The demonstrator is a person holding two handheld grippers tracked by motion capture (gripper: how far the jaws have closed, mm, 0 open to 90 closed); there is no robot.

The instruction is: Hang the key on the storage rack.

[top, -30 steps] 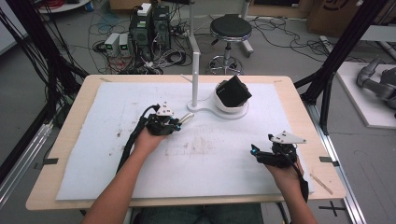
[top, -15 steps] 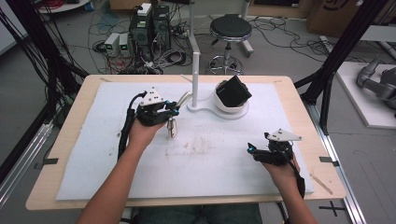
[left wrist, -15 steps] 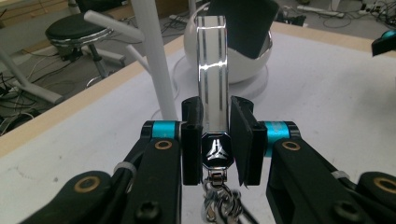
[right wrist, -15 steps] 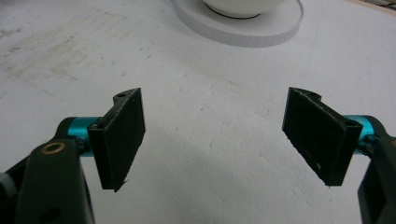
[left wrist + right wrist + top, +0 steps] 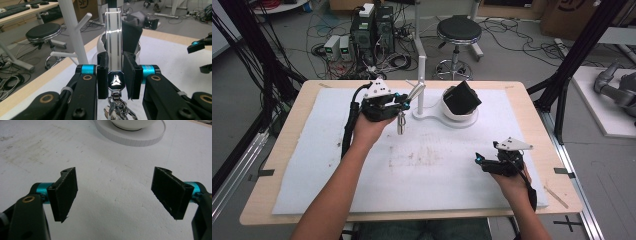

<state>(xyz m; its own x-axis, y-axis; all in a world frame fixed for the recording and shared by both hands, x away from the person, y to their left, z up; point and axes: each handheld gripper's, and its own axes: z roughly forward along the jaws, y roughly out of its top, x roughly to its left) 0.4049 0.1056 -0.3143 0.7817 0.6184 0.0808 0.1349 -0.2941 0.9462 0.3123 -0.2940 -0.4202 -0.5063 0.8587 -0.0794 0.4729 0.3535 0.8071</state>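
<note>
Left gripper (image 5: 404, 104) is up off the bench (image 5: 282, 150), at its far left-centre, clenched on a shiny metal key fob (image 5: 113, 53). In the left gripper view the jaws press the fob's flat sides; it stands upright between them, a dark emblem at its lower end, with a ring and a small bunch of keys (image 5: 117, 110) hanging below. In the high view the keys (image 5: 401, 122) dangle under the gripper, clear of the white foam mat (image 5: 362, 175).

Just right of that gripper: a white stand (image 5: 420, 95) with slanted pegs, upright on a flat white base. One peg tip is right next to the left gripper's jaws; contact cannot be told. In the left gripper view the stand's post (image 5: 72, 32) rises left of the fob.

Next right, on the same base: a white bowl (image 5: 457, 112) holding a black boxy object (image 5: 462, 97), tilted, sticking up above the rim. What the object is cannot be told. No other contents visible.

Mat centre is stained with brownish marks.

Right gripper (image 5: 479, 162) sits low at the bench's near right, well apart from the bowl and stand. It is released: in the right gripper view the two black pads (image 5: 65, 192) stand wide apart, bare mat between them, with the white base's rim (image 5: 130, 138) at the top.
</note>
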